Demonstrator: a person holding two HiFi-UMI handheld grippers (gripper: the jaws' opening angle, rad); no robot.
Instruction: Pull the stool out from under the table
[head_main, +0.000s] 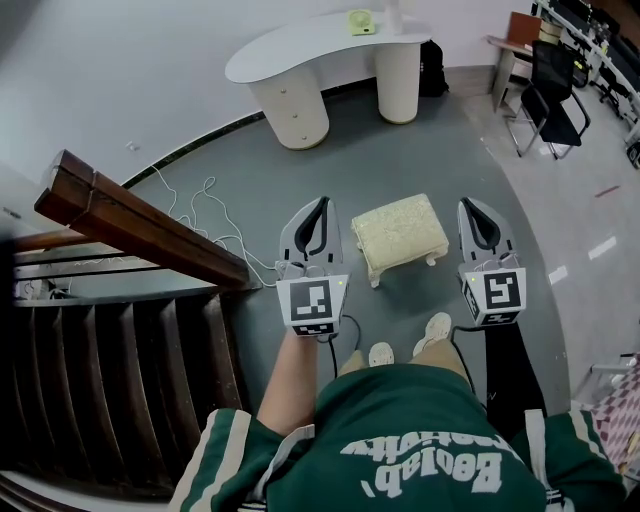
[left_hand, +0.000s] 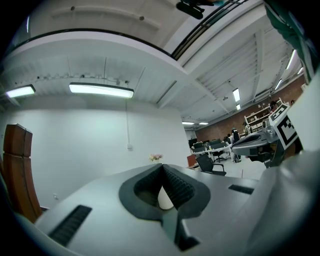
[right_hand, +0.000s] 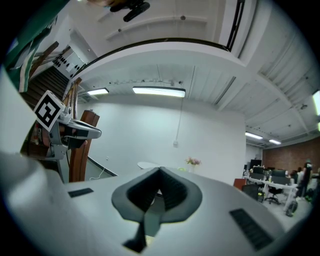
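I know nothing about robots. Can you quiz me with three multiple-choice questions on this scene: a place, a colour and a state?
1. Where is the stool relative to the white table? A under it; B on open floor, away from it; C on top of it.
2. The stool's colour? A red; B cream; C black.
3. The left tool's jaws? A closed, empty; B wide open; C clamped on the stool.
Answers: B, bare floor separates them; B, its padded top is pale cream; A, the tips meet with nothing between.
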